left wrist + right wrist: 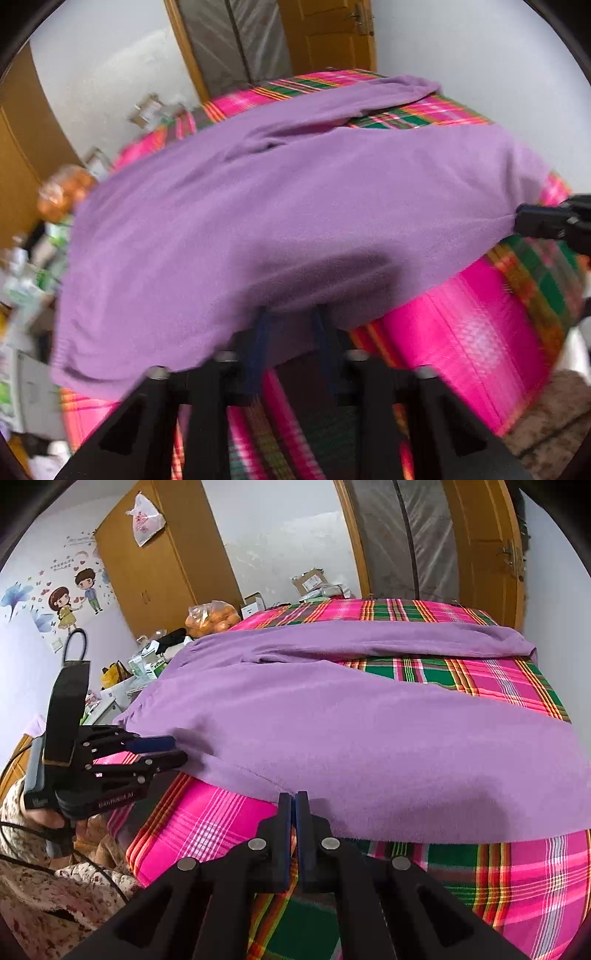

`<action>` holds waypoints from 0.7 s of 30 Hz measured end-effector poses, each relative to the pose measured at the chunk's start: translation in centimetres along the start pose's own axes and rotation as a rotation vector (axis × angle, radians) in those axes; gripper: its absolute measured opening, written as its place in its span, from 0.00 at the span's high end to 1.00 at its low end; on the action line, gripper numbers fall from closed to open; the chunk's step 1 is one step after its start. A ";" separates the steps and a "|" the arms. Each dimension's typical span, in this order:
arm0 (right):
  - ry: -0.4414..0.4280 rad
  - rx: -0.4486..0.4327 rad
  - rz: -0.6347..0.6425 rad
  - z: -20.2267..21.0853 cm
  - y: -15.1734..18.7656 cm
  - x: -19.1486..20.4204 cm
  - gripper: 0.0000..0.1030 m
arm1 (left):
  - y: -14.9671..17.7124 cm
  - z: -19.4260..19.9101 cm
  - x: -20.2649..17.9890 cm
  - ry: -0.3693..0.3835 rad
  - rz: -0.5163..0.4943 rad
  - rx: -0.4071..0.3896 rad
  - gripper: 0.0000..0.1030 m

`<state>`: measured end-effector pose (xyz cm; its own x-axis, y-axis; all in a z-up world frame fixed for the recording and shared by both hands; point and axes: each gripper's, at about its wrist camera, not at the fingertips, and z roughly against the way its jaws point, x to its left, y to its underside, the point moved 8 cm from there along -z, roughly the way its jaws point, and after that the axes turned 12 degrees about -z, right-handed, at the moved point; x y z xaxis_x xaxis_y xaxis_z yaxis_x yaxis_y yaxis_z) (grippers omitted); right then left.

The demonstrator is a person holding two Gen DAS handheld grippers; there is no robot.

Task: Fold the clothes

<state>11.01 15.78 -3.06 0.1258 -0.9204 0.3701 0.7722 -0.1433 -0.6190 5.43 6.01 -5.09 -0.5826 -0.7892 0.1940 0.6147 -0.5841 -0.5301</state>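
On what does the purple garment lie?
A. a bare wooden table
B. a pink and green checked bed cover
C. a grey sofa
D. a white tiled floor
B: the purple garment is spread over the checked bed cover, whose pink and green stripes show in front of the cloth and behind it.

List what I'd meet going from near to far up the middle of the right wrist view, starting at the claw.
Right claw → near strip of the plaid bedspread → purple garment → far plaid strip → doorway with plastic sheeting.
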 end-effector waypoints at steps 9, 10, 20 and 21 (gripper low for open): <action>-0.033 0.039 -0.047 0.6 1.6 -0.1 0.98 | 2.3 1.4 -1.0 0.105 0.020 0.032 1.00; -0.028 0.053 -0.049 0.3 1.9 -0.2 0.98 | 2.4 1.4 -0.9 0.107 0.022 0.033 1.00; 0.024 0.178 0.049 -1.0 2.6 -0.1 0.98 | 0.5 2.1 1.8 0.187 0.161 -0.019 0.98; 0.021 0.192 0.065 -0.9 2.5 -0.1 0.98 | 0.1 2.4 2.5 0.175 0.170 -0.034 0.96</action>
<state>12.38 15.14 -5.29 0.1678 -0.9332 0.3179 0.8677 -0.0133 -0.4970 5.30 3.57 -2.69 -0.5574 -0.8291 -0.0450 0.6955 -0.4366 -0.5706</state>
